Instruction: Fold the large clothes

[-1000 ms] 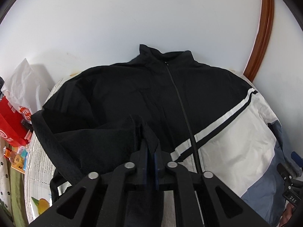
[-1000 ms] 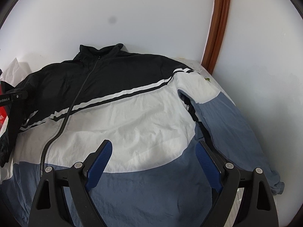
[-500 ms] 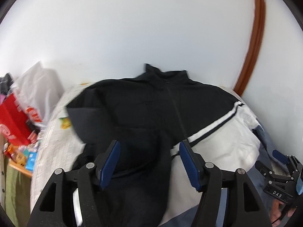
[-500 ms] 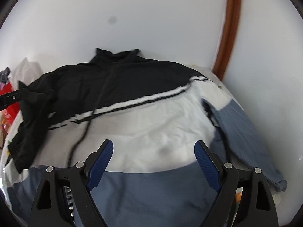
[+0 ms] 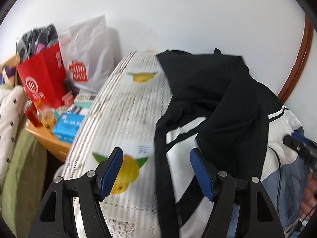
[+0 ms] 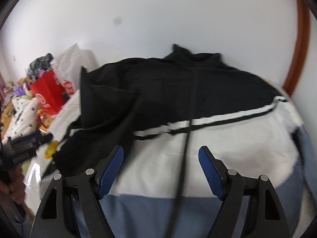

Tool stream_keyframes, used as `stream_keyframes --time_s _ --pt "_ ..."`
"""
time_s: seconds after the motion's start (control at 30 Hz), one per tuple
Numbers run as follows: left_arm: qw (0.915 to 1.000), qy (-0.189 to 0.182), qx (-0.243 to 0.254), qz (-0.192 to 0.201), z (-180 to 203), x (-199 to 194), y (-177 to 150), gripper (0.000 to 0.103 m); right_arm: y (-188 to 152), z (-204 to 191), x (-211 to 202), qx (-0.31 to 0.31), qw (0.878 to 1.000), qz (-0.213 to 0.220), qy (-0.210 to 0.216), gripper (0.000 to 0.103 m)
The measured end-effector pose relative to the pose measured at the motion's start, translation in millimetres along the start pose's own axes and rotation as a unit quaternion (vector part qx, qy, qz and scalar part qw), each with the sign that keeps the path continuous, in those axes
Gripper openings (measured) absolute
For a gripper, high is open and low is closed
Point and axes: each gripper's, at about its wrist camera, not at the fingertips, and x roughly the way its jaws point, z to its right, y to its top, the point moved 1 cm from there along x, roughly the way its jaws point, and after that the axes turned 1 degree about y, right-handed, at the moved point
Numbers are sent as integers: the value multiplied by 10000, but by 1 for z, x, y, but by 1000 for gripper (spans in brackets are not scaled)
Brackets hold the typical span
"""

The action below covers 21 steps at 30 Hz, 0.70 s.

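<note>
Left wrist view: left gripper (image 5: 156, 170) empty, jaws wide apart above the patterned table cover (image 5: 122, 107). Jacket (image 5: 227, 107) to the right, black sleeve (image 5: 235, 130) already folded across the body. Red bag (image 5: 42, 79) and clutter against a white wall.

Right wrist view: right gripper (image 6: 160, 170) likewise spread, hovering over the jacket's zipper (image 6: 187, 138). Far sleeve and hem seemingly unfolded yet.

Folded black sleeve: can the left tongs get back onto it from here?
Probably yes. The left tongs stand open, and the black sleeve lies on top of the jacket just ahead, with nothing covering it or lying between.
</note>
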Motion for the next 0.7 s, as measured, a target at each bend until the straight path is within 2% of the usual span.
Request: stream_keyframes --time_s 0.23,0.33,0.4,0.47,0.53,0.63,0.7 --pt "9993 -267 -52 -265 -7 28 -18 68 22 -14 52 382 9971 -415 516 77" --pt "9988 -322 33 -363 -2 35 -21 68 29 -14 74 644 9929 -587 815 54" --pt "9987 -283 78 -409 2 38 -23 68 33 -17 86 707 9891 -750 1054 12" --pt "9988 -225 77 -432 3 40 -25 68 37 -15 86 697 9886 -720 1122 8" --pt "9988 -216 32 -434 1 40 -27 68 42 -1 73 839 9887 -420 1173 5" --pt "9990 -162 44 -404 3 38 -29 68 46 28 58 1155 9880 -82 1018 4" --pt "9990 -149 49 -422 4 38 -29 68 47 52 51 1340 9882 31 747 3"
